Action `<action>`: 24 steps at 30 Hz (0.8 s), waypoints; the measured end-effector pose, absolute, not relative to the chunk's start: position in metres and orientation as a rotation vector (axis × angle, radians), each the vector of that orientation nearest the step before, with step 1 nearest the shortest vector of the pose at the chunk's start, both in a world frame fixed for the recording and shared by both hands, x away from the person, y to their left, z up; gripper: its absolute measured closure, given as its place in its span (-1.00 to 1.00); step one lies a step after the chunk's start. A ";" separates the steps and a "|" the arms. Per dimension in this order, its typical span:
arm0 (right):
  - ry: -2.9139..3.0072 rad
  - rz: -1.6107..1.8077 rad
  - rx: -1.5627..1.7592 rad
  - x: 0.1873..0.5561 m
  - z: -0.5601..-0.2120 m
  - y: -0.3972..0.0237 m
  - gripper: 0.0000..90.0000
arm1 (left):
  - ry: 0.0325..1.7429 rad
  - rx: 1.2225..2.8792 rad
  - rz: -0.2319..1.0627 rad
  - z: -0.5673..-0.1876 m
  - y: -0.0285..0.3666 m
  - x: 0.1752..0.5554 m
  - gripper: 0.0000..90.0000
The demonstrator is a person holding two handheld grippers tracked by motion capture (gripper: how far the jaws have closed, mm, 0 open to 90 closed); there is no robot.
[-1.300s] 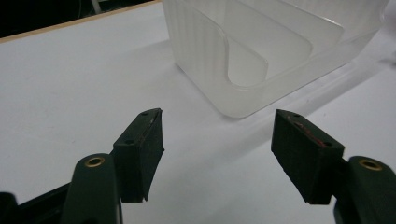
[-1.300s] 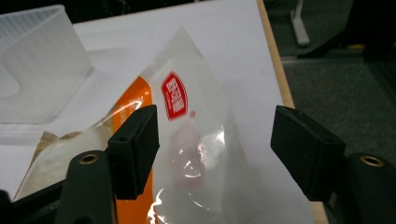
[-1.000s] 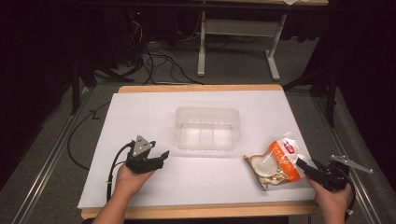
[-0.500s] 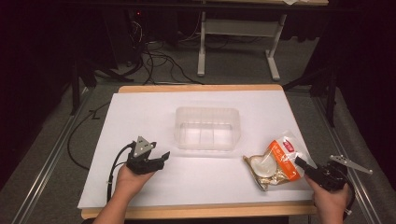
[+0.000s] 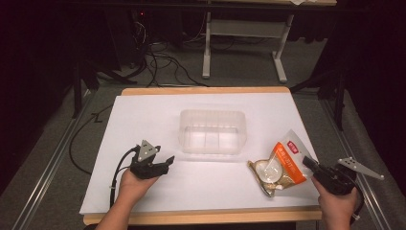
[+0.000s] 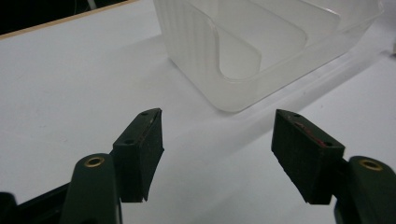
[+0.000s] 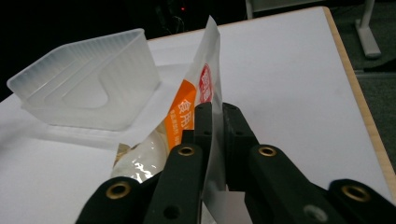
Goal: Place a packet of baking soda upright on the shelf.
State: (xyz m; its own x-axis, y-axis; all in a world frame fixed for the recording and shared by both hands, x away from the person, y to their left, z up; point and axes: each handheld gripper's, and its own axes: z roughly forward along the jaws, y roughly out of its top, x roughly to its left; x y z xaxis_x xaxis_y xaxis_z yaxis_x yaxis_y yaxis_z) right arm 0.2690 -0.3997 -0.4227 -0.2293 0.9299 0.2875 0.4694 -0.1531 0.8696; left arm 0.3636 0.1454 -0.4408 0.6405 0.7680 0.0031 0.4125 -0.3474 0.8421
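While the right gripper [image 7: 215, 122] pinches the clear edge of an orange-and-white pouch [image 7: 187, 116], a translucent plastic bin [image 7: 88, 88] sits just beyond, left of its jaws. The left gripper [image 6: 217, 140] gapes wide over white table covering [image 6: 60, 84], the bin [image 6: 261, 42] ahead and nothing between.

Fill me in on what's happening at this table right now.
A person holds a two-jaw gripper in each hand over a white-covered table. The right gripper is shut on the edge of an orange and clear snack pouch lying at the right. The left gripper rests open on the table with nothing between its jaws. An empty translucent plastic bin sits in the middle, between them.
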 end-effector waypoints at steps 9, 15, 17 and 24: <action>1.665 1.390 1.491 0.268 -0.405 -0.381 1.00 | 0.926 1.977 0.512 -0.441 0.146 0.364 -0.24; 1.651 1.390 1.412 0.269 -0.391 -0.366 1.00 | 0.921 1.977 0.519 -0.440 0.146 0.364 -0.24; 1.642 1.372 1.380 0.269 -0.386 -0.362 1.00 | 0.920 1.978 0.521 -0.440 0.147 0.364 -0.24; 1.619 1.303 1.303 0.282 -0.367 -0.354 1.00 | 0.919 1.983 0.521 -0.440 0.146 0.363 -0.24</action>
State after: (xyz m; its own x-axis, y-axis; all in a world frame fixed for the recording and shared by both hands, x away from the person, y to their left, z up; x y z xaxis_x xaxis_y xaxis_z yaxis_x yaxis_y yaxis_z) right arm 0.2818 -0.3542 -0.3674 -0.2719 0.9590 0.0803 0.2835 0.0001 0.9590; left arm 0.3628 0.1462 -0.4403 0.6405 0.7679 0.0138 0.4061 -0.3538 0.8426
